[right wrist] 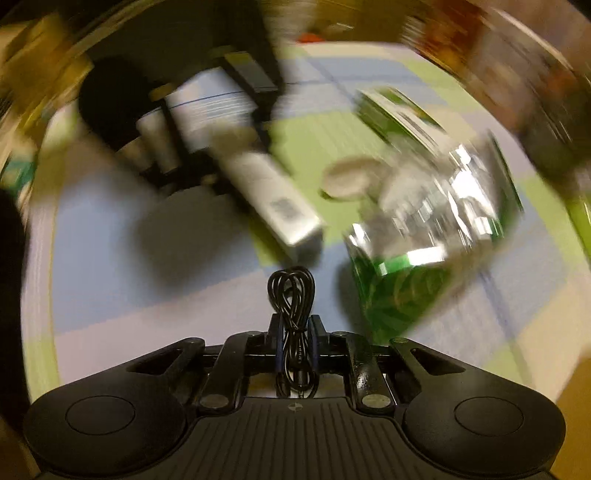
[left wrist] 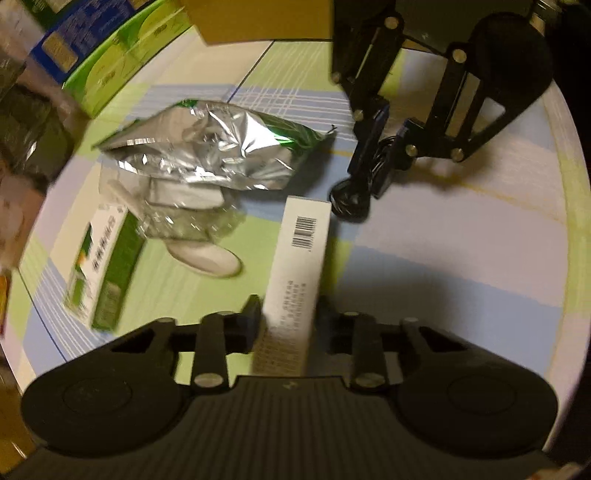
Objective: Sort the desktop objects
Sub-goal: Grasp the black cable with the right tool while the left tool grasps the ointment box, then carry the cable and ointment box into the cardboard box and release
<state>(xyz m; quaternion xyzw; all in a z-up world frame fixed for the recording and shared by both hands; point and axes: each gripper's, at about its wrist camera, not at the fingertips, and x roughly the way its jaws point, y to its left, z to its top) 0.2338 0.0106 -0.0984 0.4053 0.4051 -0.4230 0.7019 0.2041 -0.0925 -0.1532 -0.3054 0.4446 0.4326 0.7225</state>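
A long white box with a barcode lies on the checked tablecloth, its near end pinched between the fingers of my left gripper, which is shut on it. My right gripper is shut on a coiled black cable. The left wrist view shows that right gripper at the upper right, with the black cable dangling down to the cloth. The right wrist view is blurred. In it, the white box sticks out from the left gripper at the upper left.
A crumpled silver foil bag lies beside a green-and-white carton and a white round item in clear wrap. Green boxes and a cardboard box line the far edge. Bare cloth lies to the right of the white box.
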